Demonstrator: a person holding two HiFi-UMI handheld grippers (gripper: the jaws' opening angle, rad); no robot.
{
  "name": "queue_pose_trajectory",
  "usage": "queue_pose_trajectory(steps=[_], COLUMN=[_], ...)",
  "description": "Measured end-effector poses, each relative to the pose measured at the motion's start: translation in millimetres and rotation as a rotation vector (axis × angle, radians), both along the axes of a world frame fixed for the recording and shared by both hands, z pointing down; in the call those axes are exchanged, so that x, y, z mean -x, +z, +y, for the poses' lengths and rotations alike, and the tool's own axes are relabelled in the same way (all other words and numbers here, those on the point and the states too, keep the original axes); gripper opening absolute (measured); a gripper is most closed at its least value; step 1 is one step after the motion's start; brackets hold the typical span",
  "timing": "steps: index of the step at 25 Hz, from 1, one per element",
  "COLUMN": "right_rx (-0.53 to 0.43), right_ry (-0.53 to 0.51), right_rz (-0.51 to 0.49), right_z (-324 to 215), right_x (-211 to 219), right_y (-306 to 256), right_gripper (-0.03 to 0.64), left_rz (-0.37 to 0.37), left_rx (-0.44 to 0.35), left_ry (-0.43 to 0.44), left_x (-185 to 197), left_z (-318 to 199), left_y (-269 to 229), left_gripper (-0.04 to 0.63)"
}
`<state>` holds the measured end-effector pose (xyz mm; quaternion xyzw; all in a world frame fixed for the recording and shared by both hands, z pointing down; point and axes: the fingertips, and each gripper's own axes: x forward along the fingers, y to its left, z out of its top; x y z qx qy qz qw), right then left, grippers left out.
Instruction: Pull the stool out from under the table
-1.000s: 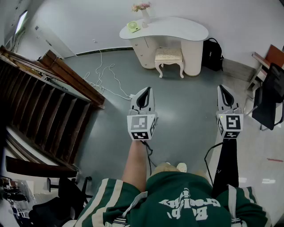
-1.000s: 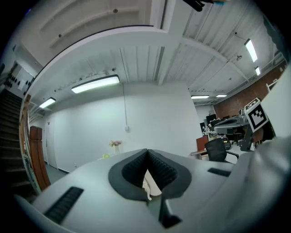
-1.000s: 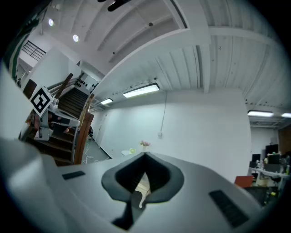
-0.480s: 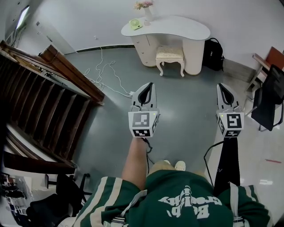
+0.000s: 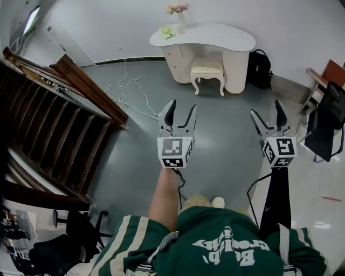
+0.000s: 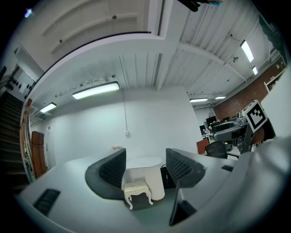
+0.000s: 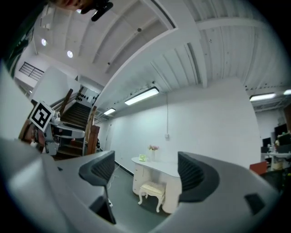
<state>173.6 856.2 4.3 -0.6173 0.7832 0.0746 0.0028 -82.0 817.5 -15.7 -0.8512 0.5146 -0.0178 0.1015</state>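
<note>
A small cream stool (image 5: 207,70) with carved legs stands tucked into the knee space of a white curved dressing table (image 5: 207,34) against the far wall. It shows as the stool (image 6: 137,191) and table (image 6: 145,162) in the left gripper view, and as the stool (image 7: 152,191) and table (image 7: 159,167) in the right gripper view. My left gripper (image 5: 180,114) and right gripper (image 5: 266,116) are held level, far short of the stool, over the grey floor. Both have just been opening and stand open with nothing between their jaws.
A dark wooden staircase (image 5: 48,118) fills the left. White cables (image 5: 126,91) trail over the floor near it. A black bag (image 5: 259,66) leans by the table's right end. A black office chair (image 5: 326,121) and a wooden chair (image 5: 323,73) stand at the right. A vase of flowers (image 5: 181,15) is on the table.
Both grippers went from shut to open. The person has stepped a little closer to the table, and both grippers have edged forward with them.
</note>
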Motion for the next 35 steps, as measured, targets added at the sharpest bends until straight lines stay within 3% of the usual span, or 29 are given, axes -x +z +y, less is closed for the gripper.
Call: queue_pose_trajectory(steps=[4,8,21,35], right_rx=[0.001,0.020,0.016,0.050], right_ry=[-0.080,-0.094,-0.086,-0.054], right_rz=[-0.018,0.044,0.005,0.039], right_z=[2.1,-2.4,-43.8,-176.3], right_x=[14.1,25.8,31.3,30.2], right_y=[-1.4,0.3,13.6,12.9], right_gripper=[0.573,0.598,0.597,0.597], left_rz=[0.021,0.052,0.087,0.092], left_rx=[-0.010,0.010,0.011,0.021], left_ry=[0.021,0.048,0.061,0.075], left_x=[1.5,3.5,12.3,16.7], left_z=[7.7,9.5,-27.9,-172.0], left_y=[-6.5,-12.1,-10.4,-4.5], left_gripper=[0.400,0.472,0.476,0.476])
